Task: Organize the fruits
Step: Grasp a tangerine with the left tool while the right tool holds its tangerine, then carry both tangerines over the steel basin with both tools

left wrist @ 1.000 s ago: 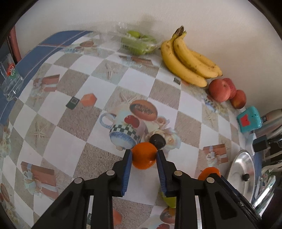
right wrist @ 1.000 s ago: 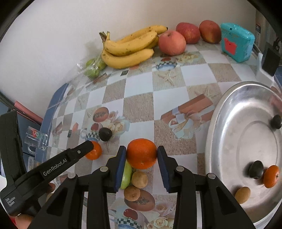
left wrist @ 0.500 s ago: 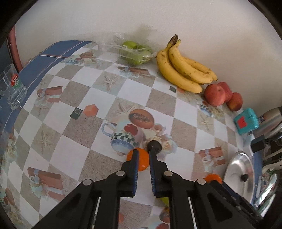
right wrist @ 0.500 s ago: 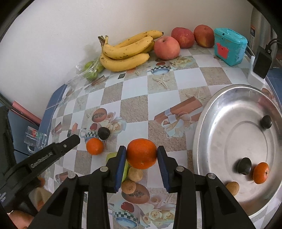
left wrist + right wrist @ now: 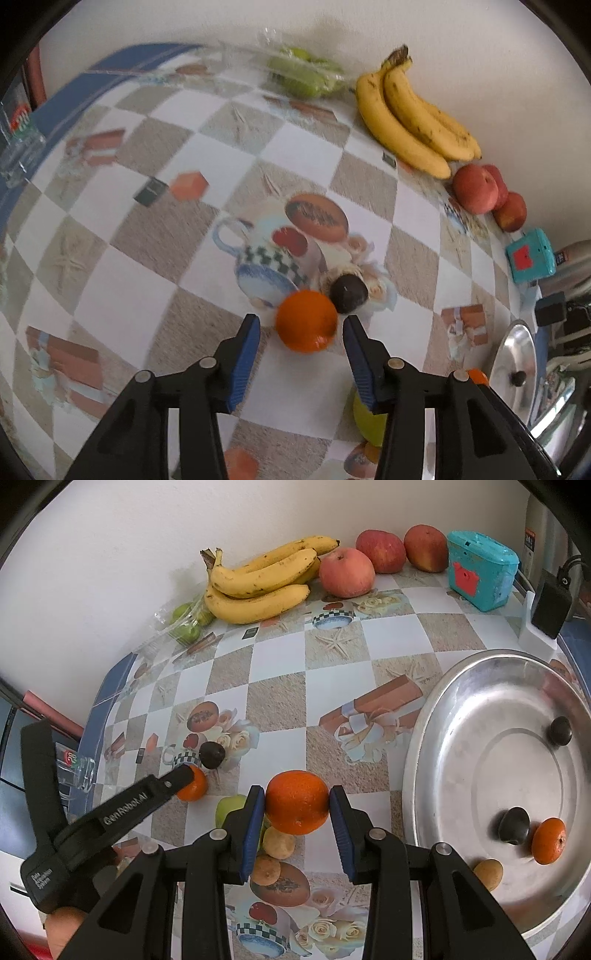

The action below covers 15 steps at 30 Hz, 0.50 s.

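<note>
Left tongs (image 5: 301, 332) have just been opening, apart w/ small round orange tangerine (image 5: 306, 320) between, untouched, on checkered table (image 5: 207, 158). Right tongs (image 5: 297, 806) clamped on bigger orange (image 5: 297, 802), round steel tray (image 5: 461, 686) at 3 o'clock.

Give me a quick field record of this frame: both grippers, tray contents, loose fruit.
left hand-held gripper: jaws just opened, small orange between them on the tablecloth, pads not pressing
right hand-held gripper: shut on large orange, held above the table
metal tray: one orange, two dark fruits, one small brown fruit
dark fruit on table: beside the small orange
back wall: bananas, three apples, bagged green fruit
</note>
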Each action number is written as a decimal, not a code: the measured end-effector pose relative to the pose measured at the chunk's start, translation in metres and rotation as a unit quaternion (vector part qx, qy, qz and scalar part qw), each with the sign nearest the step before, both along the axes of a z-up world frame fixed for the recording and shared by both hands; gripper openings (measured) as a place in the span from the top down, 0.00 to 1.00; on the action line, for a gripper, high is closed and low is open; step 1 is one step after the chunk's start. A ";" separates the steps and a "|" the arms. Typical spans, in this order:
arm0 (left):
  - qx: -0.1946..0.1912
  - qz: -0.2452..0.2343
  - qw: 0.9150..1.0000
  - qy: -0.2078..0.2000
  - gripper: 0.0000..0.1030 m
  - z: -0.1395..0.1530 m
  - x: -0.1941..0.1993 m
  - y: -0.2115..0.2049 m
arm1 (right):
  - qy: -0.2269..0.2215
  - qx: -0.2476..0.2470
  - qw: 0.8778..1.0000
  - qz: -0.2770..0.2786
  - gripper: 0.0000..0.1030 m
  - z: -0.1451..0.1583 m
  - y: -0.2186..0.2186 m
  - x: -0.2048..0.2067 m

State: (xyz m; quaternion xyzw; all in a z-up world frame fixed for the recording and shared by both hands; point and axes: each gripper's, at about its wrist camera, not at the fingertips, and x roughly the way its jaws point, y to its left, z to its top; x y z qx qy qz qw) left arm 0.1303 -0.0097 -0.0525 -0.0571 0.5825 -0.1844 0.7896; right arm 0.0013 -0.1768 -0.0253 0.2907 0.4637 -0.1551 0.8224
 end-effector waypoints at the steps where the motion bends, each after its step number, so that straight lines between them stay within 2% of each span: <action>1: -0.002 0.001 1.000 0.005 0.55 -0.001 0.000 0.000 | 0.001 0.000 1.000 -0.001 0.64 0.000 0.000 0.000; 2: -0.005 0.002 1.000 0.007 0.64 -0.002 -0.001 0.001 | 0.001 0.001 1.000 -0.001 0.64 -0.001 -0.001 -0.001; 10: -0.009 0.003 1.000 -0.002 0.65 0.010 -0.002 0.002 | 0.003 0.004 1.000 -0.004 0.64 -0.001 -0.002 -0.001; 15: -0.013 -0.004 1.000 -0.023 0.65 0.030 -0.005 0.001 | -0.003 0.004 1.000 -0.009 0.64 0.003 -0.004 -0.004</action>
